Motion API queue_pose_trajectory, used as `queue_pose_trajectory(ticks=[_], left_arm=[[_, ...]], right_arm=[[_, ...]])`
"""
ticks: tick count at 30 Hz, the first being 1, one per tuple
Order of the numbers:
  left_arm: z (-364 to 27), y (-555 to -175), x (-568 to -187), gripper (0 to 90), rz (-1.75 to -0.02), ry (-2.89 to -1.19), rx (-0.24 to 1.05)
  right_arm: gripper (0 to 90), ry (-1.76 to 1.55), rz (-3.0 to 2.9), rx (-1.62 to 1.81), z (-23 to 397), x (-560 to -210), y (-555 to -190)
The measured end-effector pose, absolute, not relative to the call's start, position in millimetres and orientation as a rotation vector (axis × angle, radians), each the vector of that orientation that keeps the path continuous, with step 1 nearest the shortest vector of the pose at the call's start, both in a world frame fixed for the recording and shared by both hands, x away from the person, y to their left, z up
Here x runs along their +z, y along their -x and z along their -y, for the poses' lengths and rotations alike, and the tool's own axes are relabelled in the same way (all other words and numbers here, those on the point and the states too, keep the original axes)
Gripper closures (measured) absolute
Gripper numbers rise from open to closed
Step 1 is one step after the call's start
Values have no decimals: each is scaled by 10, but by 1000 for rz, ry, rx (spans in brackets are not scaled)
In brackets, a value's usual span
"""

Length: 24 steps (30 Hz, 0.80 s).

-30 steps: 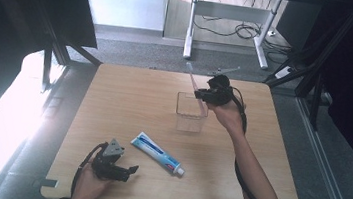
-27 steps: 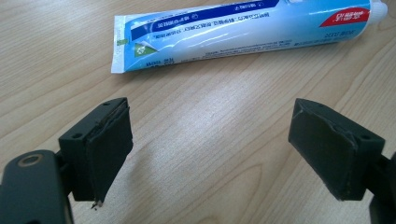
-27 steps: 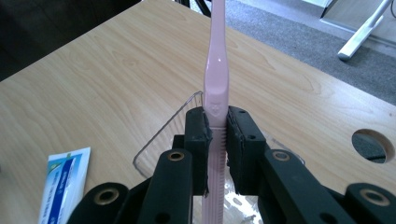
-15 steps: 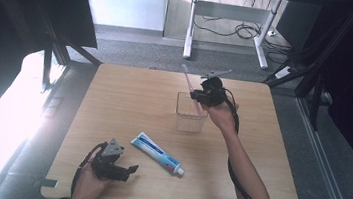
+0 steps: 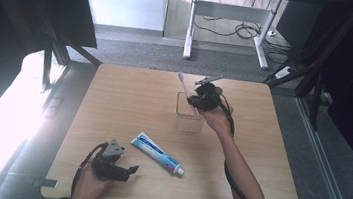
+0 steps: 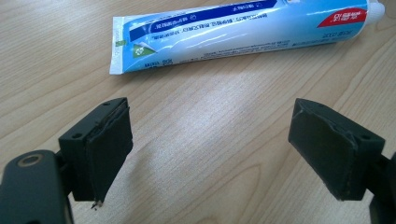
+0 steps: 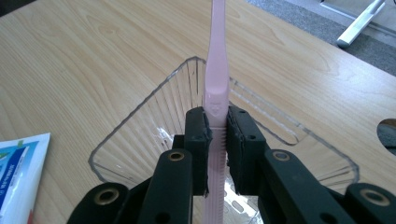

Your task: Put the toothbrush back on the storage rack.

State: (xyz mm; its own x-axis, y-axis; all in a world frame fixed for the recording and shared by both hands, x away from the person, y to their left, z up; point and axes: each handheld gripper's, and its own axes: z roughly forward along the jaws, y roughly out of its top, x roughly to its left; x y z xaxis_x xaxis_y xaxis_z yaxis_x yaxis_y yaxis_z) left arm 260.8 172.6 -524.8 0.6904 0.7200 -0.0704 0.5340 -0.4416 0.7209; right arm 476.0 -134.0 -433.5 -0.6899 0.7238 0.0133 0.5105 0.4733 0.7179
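Wooden table (image 5: 128,104) carries the work at frame centre. Pink toothbrush (image 7: 217,70) stands nearly upright over the clear cup (image 7: 140,135), handle pinched between the closed jaws of the right gripper (image 7: 217,140), apparently so it can be lowered into or lifted out of the cup. Toothpaste tube (image 6: 243,32) lies flat at lower centre of the high view. Just beside it, the left gripper (image 6: 210,144) rests low, jaws spread wide and empty, seemingly in reserve.
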Motion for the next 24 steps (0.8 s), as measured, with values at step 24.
queue_pose_trajectory(ticks=[24], left_arm=[[-1711,-2609,-5260,139,-951,-2167,312]], right_arm=[[791,-1039,-2549,868,1283,-4542,-4826]])
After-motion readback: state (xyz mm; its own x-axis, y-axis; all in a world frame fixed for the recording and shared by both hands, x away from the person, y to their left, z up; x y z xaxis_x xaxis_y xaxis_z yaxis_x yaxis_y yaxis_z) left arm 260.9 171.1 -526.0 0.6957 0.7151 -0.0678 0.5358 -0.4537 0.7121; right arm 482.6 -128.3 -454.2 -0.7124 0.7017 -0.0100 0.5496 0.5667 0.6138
